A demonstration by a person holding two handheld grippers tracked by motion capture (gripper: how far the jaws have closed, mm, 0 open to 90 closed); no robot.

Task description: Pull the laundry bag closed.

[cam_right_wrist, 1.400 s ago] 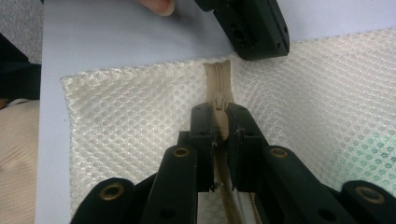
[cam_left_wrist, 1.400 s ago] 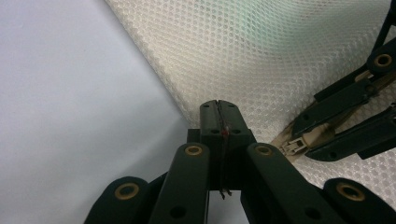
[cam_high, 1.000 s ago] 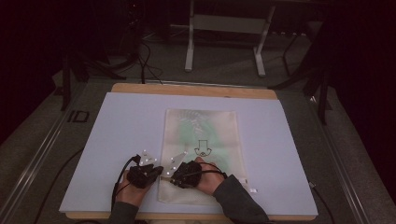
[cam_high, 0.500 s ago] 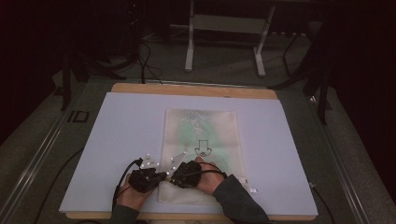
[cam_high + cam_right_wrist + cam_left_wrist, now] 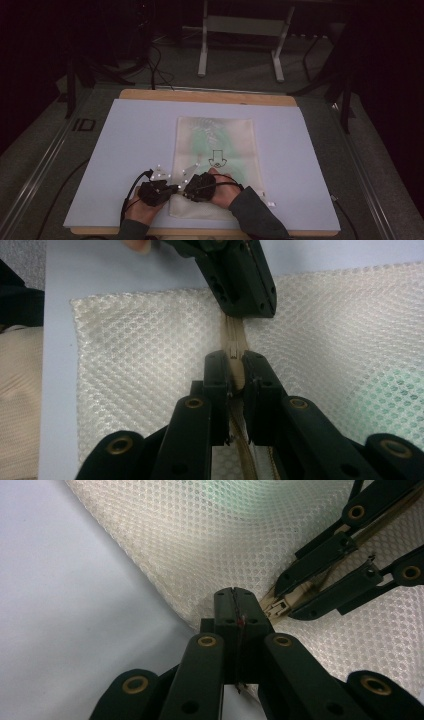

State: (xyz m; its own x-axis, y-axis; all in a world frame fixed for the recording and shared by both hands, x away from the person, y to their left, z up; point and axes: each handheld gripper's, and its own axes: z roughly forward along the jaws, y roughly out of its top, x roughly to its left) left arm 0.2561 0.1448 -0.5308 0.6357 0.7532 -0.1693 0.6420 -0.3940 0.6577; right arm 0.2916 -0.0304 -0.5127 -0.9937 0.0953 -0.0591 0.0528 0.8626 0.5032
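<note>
A cream mesh zip bag [image 5: 215,145] with something green inside lies flat on the pale blue mat [image 5: 130,135]. Both hands rest at its near end. My left gripper [image 5: 171,189] is shut on the bag's edge [image 5: 200,555] at the end of the zipper; in the left gripper view its jaws [image 5: 235,605] are pressed together. My right gripper [image 5: 187,188] faces it, jaws [image 5: 234,367] shut on the beige zipper pull [image 5: 234,351]. In the right gripper view the left gripper [image 5: 240,305] sits just beyond, on the same zipper line [image 5: 233,330]. The right gripper [image 5: 295,600] holds the pull [image 5: 277,609] in the left gripper view.
The mat lies on a wooden board [image 5: 210,95] whose far edge shows. Beyond the table stand a metal frame's legs [image 5: 202,50] and loose cables [image 5: 155,65] on the floor. A small white tag [image 5: 270,204] lies right of the bag's near corner.
</note>
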